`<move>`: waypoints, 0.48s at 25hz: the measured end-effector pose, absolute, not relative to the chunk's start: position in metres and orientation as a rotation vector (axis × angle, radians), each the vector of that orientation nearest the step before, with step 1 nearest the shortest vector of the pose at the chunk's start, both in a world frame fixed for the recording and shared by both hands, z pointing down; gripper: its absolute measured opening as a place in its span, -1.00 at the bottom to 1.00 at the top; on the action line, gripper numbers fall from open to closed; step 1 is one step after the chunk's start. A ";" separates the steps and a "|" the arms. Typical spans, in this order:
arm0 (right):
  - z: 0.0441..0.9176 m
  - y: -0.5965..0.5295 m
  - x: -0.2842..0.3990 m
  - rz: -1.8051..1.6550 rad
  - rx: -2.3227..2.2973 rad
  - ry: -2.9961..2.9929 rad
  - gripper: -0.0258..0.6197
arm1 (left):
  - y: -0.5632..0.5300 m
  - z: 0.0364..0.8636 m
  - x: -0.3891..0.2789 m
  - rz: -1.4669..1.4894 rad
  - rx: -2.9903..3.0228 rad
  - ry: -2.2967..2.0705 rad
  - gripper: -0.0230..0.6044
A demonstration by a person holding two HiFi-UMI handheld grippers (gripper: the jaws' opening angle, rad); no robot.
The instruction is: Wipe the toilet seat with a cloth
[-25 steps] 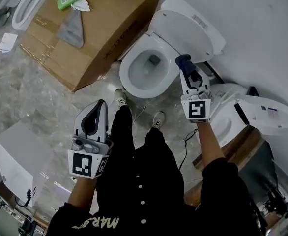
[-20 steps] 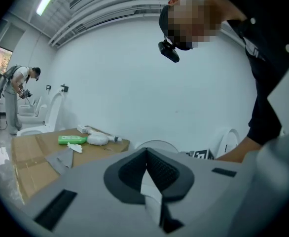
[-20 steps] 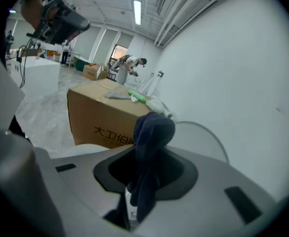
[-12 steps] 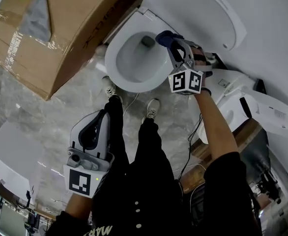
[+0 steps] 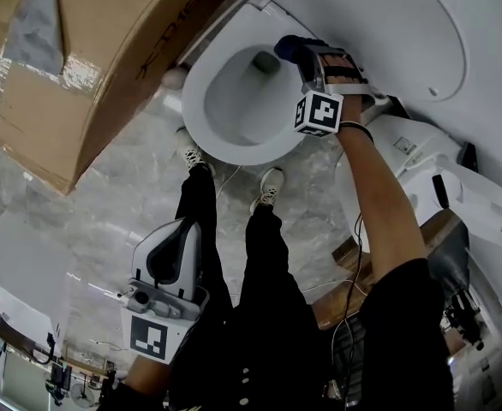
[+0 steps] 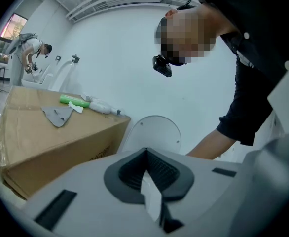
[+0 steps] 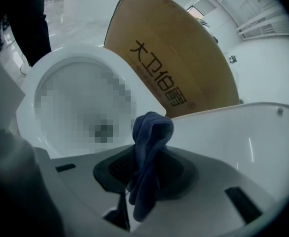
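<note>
Nearest the camera, the left gripper (image 5: 181, 229) hangs well short of the toilet beside the person's leg, much where it was half a second ago; its own view (image 6: 147, 154) shows the jaws closed together with nothing between them. The right gripper (image 5: 302, 58) has travelled: a second ago it was off the toilet's right side, half a second ago it was over the right of the rim, and it now reaches the rear right of the toilet seat (image 5: 234, 154), close under the raised lid (image 5: 362, 24). In count, there are two grippers, two shoes (image 5: 191, 154) just in front of the toilet, two toilets in the head view with the second toilet (image 5: 405, 169) to the right of the first, and one cardboard box (image 5: 105, 58) to its left. The blue cloth (image 5: 289, 48) is clamped in the right gripper (image 7: 144, 169), whose jaws are pressed onto it; the blue cloth (image 7: 152, 132) bunches up past the fingertips, toward the toilet seat (image 7: 70, 53) and the lid. Whether it touches the seat cannot be told. Farthest off, on top of the box, lie one grey rag (image 6: 58, 115) and one green bottle (image 6: 75, 100).
</note>
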State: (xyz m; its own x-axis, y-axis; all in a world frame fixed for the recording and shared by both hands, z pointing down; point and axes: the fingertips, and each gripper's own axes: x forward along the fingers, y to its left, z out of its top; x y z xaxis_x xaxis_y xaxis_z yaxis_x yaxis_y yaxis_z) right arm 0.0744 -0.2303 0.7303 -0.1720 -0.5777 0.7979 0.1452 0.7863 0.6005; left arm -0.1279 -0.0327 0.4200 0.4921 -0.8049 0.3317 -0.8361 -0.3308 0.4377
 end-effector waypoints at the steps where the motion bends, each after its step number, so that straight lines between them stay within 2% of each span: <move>1: 0.738 -0.232 0.073 -0.680 0.322 -1.604 -0.61 | -0.031 0.424 -0.128 0.075 2.180 -1.336 -0.90; 12: 0.786 -0.240 0.083 -0.755 0.172 -1.421 -0.61 | -0.021 0.444 -0.128 0.086 2.167 -1.302 -0.90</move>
State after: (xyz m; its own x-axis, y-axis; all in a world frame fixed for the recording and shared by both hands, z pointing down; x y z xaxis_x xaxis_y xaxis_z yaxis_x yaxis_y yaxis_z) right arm 0.0827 -0.2397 0.7855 -0.0361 -0.5637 0.8252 0.3681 0.7602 0.5354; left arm -0.1279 -0.0214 0.4435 0.5161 -0.7823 0.3489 -0.8215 -0.3366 0.4603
